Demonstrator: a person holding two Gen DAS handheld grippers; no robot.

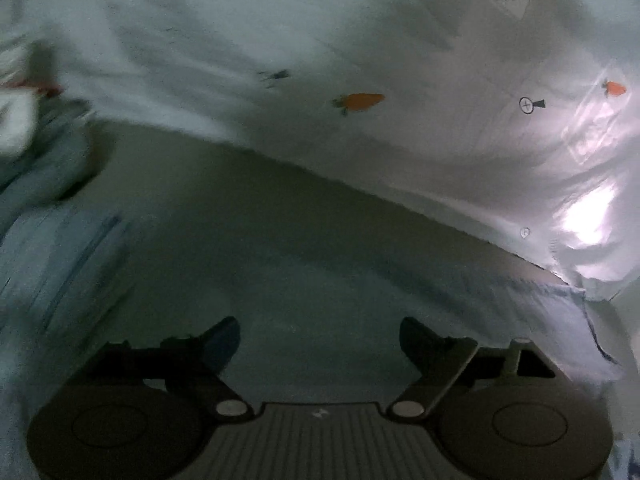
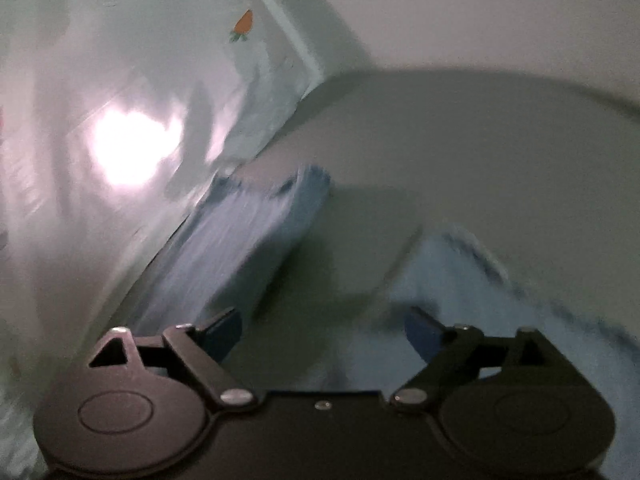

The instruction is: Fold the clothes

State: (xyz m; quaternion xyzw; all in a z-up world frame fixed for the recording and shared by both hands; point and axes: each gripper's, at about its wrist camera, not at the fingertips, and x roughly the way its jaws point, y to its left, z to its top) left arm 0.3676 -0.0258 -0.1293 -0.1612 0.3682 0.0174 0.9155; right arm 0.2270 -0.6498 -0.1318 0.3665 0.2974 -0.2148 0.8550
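A thin white cloth [image 1: 400, 40] printed with small orange carrots fills the upper half of the left wrist view, and light glows through it at the right. Below its hem lies pale blue fabric [image 1: 72, 264], blurred. My left gripper [image 1: 320, 338] stands open over that blue fabric with nothing between its fingers. The right wrist view shows the same white carrot cloth [image 2: 120, 60] on the left. Two pale blue pieces with darker frayed ends [image 2: 256, 232] lie beside it. My right gripper [image 2: 324, 330] is open and holds nothing; its right finger is over the nearer blue piece [image 2: 460, 276].
A plain grey surface [image 2: 500, 152] spreads across the right and far side of the right wrist view. A blurred heap of pale and white fabric [image 1: 24, 128] sits at the left edge of the left wrist view.
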